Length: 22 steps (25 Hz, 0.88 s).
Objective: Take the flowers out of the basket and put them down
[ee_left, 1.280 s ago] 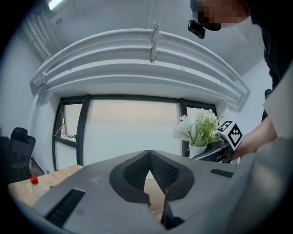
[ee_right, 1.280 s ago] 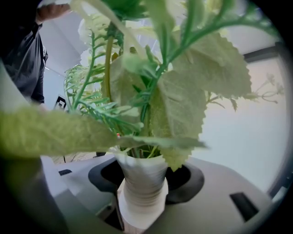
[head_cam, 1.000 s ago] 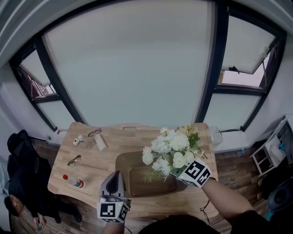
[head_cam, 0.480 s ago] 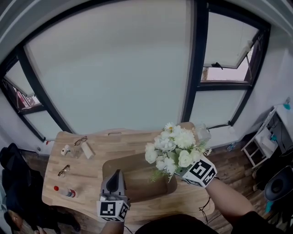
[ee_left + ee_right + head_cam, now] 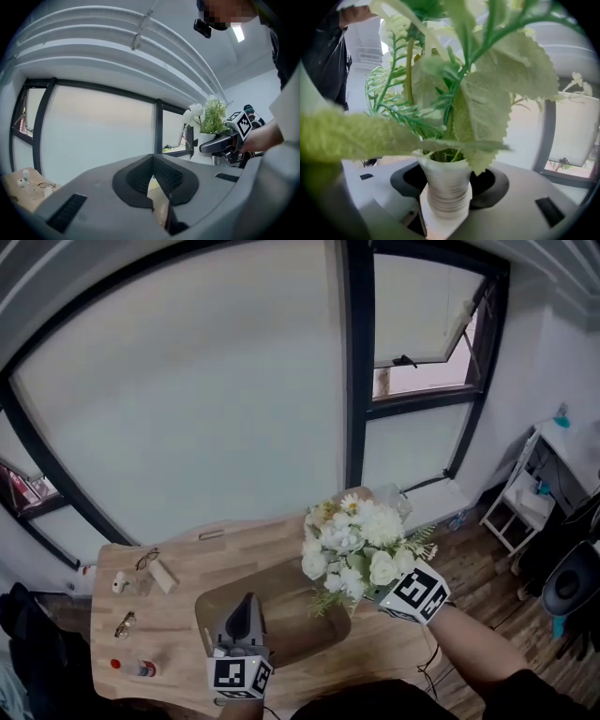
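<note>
Compared with a second ago, you are holding the flowers [image 5: 356,540] further to your right: they were hanging over the right half of the basket [image 5: 305,634], and now they are clear of its right rim, above the right end of the table [image 5: 173,615]. Your right gripper [image 5: 384,592] is clamping the bouquet's white ribbed wrap [image 5: 446,187], with the stems rising upright from between its jaws and the leaves filling most of that gripper's view. Your left gripper [image 5: 242,599] has also drifted to the right. It is now sitting over the near left part of the basket, with its jaws together at the tips and nothing between them.

The whole scene has swung as you turn your head, so the dark window frame [image 5: 354,362] is now standing almost straight ahead of the left gripper.

The table's right edge is running just beyond and below the right gripper, and only a narrow strip of bare wood is lying between the basket's right rim and that edge. Past the edge, wooden floor [image 5: 487,559] is showing, and further off a white rack [image 5: 525,484].

Left of the left gripper the table is wider. Two pairs of glasses [image 5: 125,623] and a small bottle [image 5: 136,668] are lying there, well apart from both grippers.
</note>
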{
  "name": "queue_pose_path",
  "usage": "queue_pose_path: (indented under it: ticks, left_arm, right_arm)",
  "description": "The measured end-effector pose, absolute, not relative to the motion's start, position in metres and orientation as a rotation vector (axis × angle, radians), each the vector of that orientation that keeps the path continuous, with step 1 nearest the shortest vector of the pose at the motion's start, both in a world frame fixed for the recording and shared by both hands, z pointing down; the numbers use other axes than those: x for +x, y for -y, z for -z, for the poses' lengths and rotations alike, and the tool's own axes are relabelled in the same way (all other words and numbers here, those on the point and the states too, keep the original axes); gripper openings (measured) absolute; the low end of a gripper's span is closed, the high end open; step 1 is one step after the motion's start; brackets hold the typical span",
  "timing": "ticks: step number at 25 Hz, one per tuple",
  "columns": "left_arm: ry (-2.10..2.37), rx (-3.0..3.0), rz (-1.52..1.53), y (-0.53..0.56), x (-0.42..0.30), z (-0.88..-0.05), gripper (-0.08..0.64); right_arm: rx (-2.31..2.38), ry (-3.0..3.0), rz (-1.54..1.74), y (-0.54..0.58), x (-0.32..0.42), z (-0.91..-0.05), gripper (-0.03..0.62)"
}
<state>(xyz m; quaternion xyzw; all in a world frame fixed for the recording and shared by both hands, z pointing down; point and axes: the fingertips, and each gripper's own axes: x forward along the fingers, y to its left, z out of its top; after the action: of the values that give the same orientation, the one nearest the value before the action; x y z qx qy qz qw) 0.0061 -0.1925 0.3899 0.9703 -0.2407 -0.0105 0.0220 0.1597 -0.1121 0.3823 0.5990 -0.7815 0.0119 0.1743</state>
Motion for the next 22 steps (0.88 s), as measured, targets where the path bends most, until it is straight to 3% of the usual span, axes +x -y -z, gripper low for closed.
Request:
queue_pose_path:
  ticks: [22]
  left_arm:
    - [0.543,3.06,-0.039,0.167,0.086,-0.409,0.002]
  right_arm:
    - [1.913,2.031,-0.176,0.056,0.237,-0.458,0.256]
